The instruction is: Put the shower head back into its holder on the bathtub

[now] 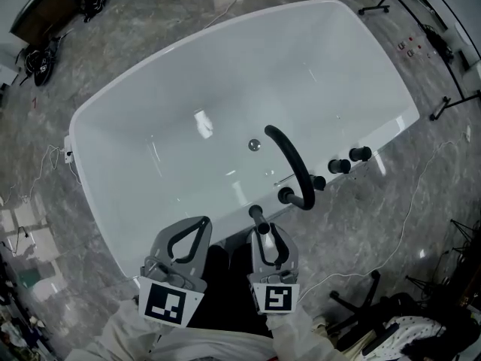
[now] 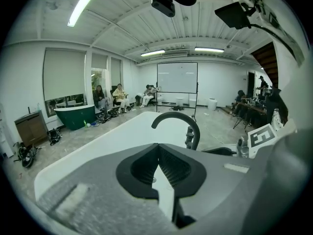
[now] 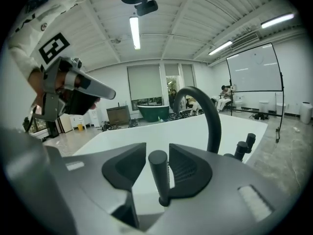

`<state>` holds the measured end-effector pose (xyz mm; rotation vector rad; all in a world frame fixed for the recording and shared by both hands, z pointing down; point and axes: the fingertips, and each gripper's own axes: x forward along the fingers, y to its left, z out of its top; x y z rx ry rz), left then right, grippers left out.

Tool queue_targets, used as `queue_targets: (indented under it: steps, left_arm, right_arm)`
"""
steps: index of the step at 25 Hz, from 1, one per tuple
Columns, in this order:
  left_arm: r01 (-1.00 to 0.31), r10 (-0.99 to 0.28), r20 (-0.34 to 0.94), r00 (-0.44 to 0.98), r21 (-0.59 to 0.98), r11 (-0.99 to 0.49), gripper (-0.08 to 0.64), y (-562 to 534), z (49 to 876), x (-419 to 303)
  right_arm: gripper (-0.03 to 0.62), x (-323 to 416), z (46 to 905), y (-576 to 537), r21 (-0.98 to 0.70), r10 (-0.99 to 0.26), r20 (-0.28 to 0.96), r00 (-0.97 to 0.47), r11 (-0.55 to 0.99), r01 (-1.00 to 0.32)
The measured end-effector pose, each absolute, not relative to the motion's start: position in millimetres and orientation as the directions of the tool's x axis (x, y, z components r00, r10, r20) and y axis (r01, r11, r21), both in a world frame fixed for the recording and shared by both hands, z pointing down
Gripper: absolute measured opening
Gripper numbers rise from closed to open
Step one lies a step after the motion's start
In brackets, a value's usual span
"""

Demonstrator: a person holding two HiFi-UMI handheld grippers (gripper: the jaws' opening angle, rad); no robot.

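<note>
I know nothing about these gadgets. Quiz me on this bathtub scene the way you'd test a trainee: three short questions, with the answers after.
1. True or false: the shower head lies flat on the floor of the bathtub.
2. What colour is the curved faucet spout? A white, B black, C shiny chrome.
3. Fill in: the shower head stands just ahead of the ___ gripper's fingers.

Key
1. False: it stands upright at the tub's near rim.
2. B.
3. Right: it is seen between the parted fingers of the right gripper.
</note>
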<state>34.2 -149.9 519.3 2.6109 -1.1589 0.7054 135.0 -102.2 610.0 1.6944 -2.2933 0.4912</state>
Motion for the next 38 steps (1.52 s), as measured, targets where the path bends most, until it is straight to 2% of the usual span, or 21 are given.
queue_targets:
  steps: [8,17,22,29,38]
  left_arm:
    - [-0.800,-0.704,0.483,0.522,-0.011,-0.600,-0.008,-161.3,495.7,61.0]
    - [-0.773,-0.706,0.451,0.547,-0.051,-0.632,-0.008,-168.8,455.8,86.8]
    - [-0.747,-0.693,0.424,0.584,-0.054,-0.663,-0.008,-163.1,440.5,87.8]
    - [-0.687,-0.665,0.323,0.674,-0.058,-0.724,-0.008,-141.1,404.6,51.3]
    - [-0.617,-0.617,0.204,0.760,-0.070,-0.784,-0.008,-95.2,363.2,-48.5]
  right_arm:
    - [0.103,177.8,550.8,-109.7,-0.201,-0.873,0.347,-0.344,0.288,-0.936]
    - [0.011,243.6,490.8,-114.4,-0.147,-0.917,0.305,-0.257,0.221,-0.964]
    - [0.006,250.9,474.2,-99.0,-0.144,-0.931,0.306,-0.199,0.161,-0.976]
    - [0.006,218.2,429.2,-68.1,-0.081,-0.959,0.269,-0.087,0.068,-0.994]
    - [0.006,117.1,383.6,-11.0,-0.057,-0.978,0.200,0.063,-0.076,-0.996]
